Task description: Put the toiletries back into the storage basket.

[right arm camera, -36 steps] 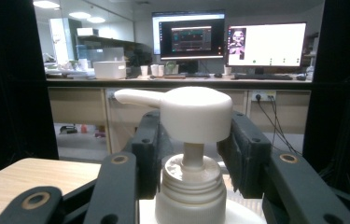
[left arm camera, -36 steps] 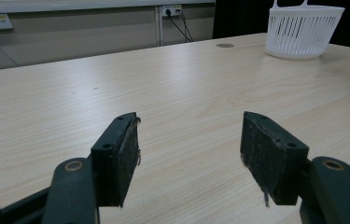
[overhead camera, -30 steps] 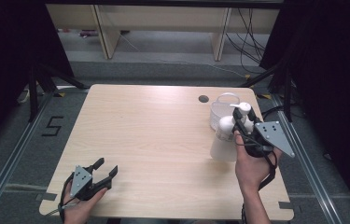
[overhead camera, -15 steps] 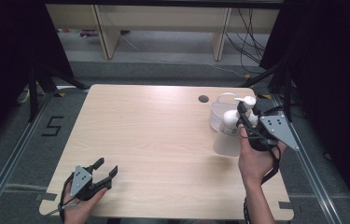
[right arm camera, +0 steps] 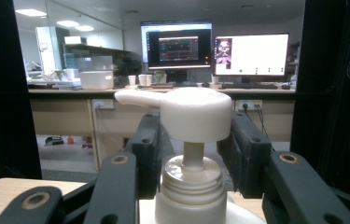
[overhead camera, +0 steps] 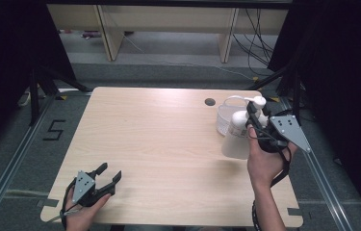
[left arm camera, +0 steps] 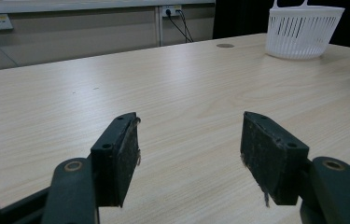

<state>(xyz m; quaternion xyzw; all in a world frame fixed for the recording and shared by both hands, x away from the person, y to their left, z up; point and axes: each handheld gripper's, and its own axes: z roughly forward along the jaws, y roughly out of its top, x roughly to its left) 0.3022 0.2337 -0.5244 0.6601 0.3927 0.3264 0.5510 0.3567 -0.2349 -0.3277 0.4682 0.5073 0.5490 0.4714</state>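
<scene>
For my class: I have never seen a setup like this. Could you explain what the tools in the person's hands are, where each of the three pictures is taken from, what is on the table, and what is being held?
A person sits at a wooden table with a hand-held tool in each hand. Each tool has two black jaws that squeeze together like tongs.

The high view looks down from above the person's side. The other two pictures come from small cameras that ride on the tools and look along their jaws.

The left gripper rests near the table's front left corner, jaws open with nothing between them. Its own view looks across the bare wood to a white slotted basket at the far side.

The right gripper is shut on a white pump bottle, clamping it at the neck just under the pump head. In the high view the bottle sits right beside the basket.
</scene>
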